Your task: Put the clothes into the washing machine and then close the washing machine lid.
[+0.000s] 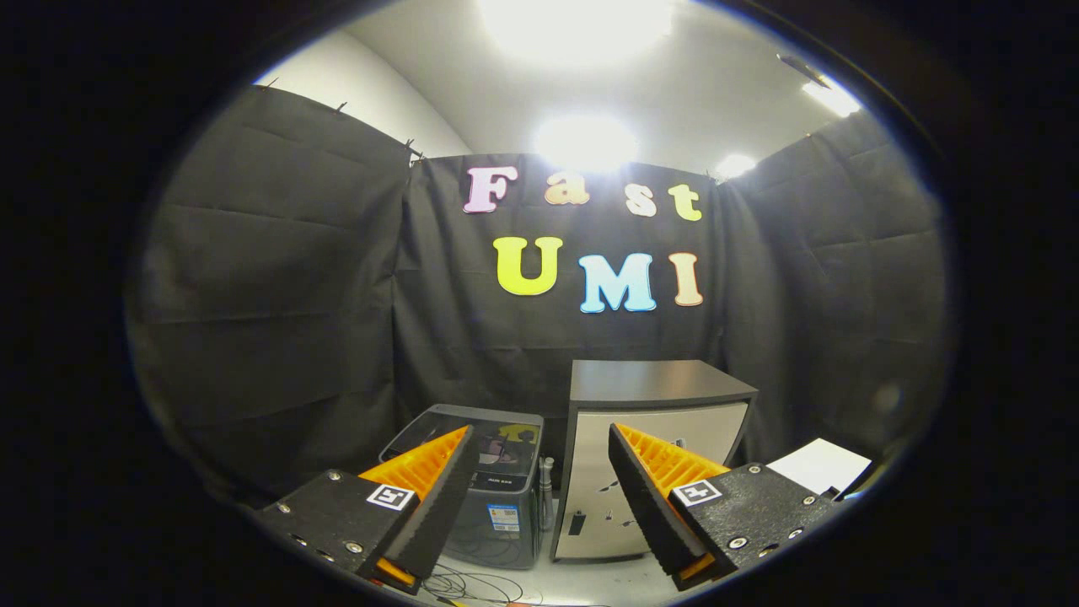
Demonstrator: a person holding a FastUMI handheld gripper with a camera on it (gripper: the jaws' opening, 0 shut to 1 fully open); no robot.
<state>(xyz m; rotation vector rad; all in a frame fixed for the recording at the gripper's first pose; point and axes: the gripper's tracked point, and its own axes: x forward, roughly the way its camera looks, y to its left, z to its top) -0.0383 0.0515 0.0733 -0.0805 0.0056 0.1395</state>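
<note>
Washing machine point(489, 480) and cabinet point(649, 438) (just ahead) block passage

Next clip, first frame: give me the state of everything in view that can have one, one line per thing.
gripper: open, fingers spread apart, holding nothing.
washing machine: upright beyond the fingers, dark see-through lid down as far as I can tell.
cabinet: upright beside the washing machine, front door shut.
cables: loose on the floor in front of the washing machine.
white sheet: lying flat beyond the right-hand finger.
</note>
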